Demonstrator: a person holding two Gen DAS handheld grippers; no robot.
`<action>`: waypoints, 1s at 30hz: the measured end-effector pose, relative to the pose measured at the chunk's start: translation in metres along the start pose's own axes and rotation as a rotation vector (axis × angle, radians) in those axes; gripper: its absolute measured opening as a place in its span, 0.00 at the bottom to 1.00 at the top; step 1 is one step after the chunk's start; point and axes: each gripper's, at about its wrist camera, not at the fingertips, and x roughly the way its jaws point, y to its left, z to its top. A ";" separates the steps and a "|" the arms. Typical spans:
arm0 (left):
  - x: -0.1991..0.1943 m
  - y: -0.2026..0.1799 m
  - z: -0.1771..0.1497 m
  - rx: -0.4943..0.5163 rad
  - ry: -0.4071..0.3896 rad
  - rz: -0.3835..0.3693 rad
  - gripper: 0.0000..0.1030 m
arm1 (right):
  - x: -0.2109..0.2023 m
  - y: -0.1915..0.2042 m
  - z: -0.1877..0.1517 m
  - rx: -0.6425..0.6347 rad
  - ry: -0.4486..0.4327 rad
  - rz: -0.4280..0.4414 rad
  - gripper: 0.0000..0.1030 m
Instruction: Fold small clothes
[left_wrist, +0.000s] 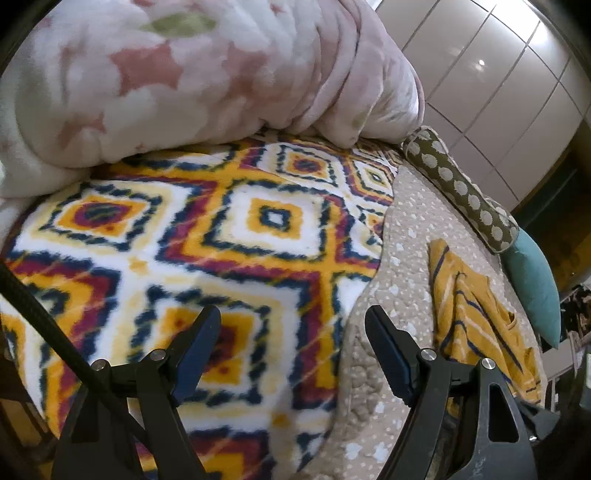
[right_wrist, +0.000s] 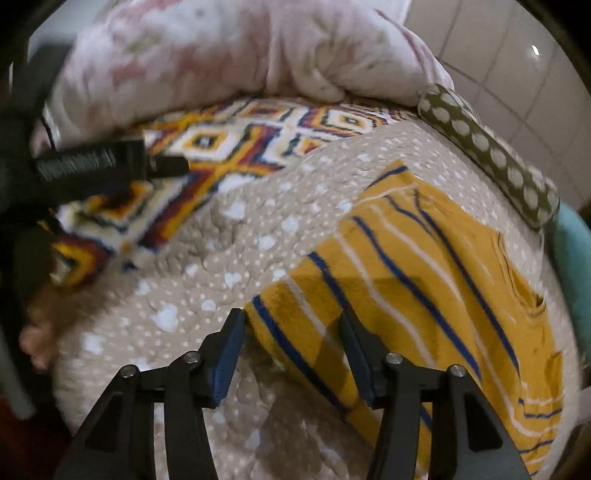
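Observation:
A small mustard-yellow garment with blue and white stripes (right_wrist: 424, 280) lies on the beige dotted quilt (right_wrist: 236, 258), partly folded over itself. My right gripper (right_wrist: 291, 332) is open, its jaws standing over the garment's near left edge without closing on it. The garment also shows in the left wrist view (left_wrist: 476, 314), to the right of my left gripper (left_wrist: 291, 325), which is open and empty above the edge of a bright diamond-pattern blanket (left_wrist: 207, 236). The left gripper (right_wrist: 110, 162) shows blurred at the left of the right wrist view.
A bulky pink-and-white duvet (left_wrist: 184, 74) is heaped at the back. An olive polka-dot bolster (left_wrist: 461, 192) and a teal cushion (left_wrist: 535, 288) line the bed's right edge. White wardrobe panels (left_wrist: 498, 74) stand behind. A person's hand (right_wrist: 37, 339) shows at lower left.

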 end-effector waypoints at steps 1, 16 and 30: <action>-0.002 0.003 0.001 -0.005 -0.005 0.002 0.77 | 0.001 0.000 0.004 0.037 0.000 0.017 0.18; -0.014 -0.014 0.005 0.008 -0.051 -0.007 0.77 | -0.029 -0.034 -0.003 0.307 -0.090 0.222 0.24; 0.026 -0.140 -0.058 0.361 0.071 -0.056 0.77 | -0.050 -0.211 -0.139 0.677 -0.041 -0.079 0.32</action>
